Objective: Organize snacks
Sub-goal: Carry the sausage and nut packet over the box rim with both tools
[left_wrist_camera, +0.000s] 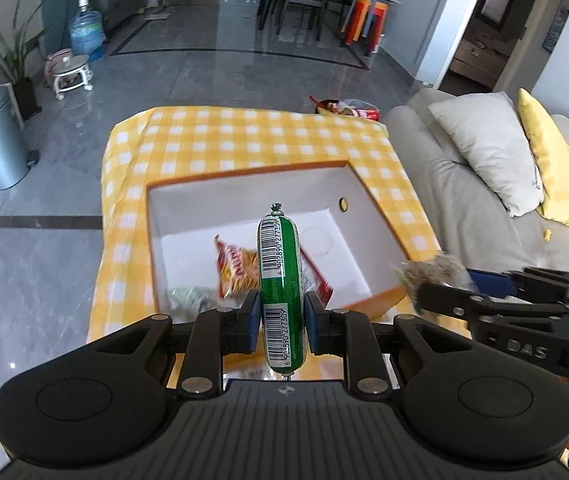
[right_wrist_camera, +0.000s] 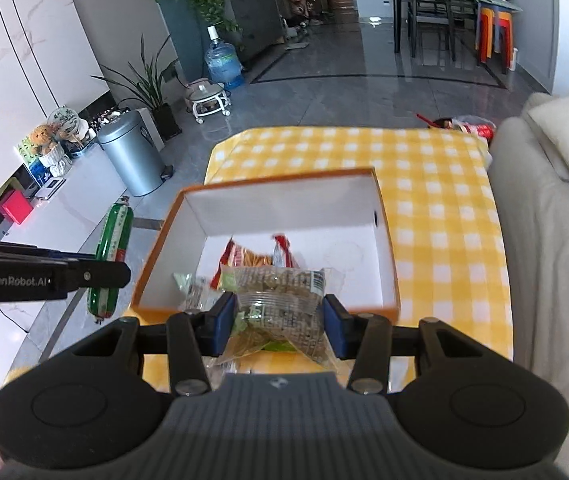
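Above the table (left_wrist_camera: 212, 140), draped in a yellow checked cloth, both grippers hang over an open orange box (right_wrist_camera: 156, 248) with a white inside. The left gripper (left_wrist_camera: 282, 320) has its fingers clamped on a green sausage stick (left_wrist_camera: 280, 280), which stands lengthwise between the blue pads with its barcodes showing. The right gripper (right_wrist_camera: 280, 326) has its fingers pressed against a clear crinkled snack packet (right_wrist_camera: 280, 300). Inside the box lie a red and yellow snack bag (left_wrist_camera: 232, 268) and a pale wrapped packet (left_wrist_camera: 188, 298) near the front wall. A grey sofa (left_wrist_camera: 464, 208) stands beside the table.
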`<state>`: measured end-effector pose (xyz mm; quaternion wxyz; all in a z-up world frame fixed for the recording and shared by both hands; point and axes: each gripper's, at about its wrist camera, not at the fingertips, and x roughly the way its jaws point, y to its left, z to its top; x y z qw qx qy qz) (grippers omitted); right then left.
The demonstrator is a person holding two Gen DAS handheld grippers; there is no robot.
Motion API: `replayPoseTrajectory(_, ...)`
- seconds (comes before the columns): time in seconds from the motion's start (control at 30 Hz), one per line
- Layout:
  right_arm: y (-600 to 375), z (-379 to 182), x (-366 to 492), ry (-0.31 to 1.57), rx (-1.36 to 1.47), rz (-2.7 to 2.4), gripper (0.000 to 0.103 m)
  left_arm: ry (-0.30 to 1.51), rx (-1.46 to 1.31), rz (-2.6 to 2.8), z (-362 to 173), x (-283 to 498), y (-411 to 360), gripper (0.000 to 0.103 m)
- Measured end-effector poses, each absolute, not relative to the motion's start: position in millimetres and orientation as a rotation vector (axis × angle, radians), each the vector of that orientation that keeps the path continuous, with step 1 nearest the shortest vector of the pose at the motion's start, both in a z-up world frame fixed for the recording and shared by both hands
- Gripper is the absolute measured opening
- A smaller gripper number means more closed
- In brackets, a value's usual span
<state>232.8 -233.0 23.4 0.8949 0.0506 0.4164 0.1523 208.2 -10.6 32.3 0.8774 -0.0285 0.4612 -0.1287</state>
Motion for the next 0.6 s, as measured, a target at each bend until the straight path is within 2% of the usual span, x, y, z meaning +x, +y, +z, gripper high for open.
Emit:
replayPoseTrajectory(0.27,-225,11,298,0.903,0.080,0.338,0.045,1.015,-0.068,-0.300,19,253,-20,0.025)
replayPoseTrajectory(0.6,-210,-43,359,1.066,-0.087,0.318,0.045,1.235,-0.048,-0.287,-48,301,-34,0.025)
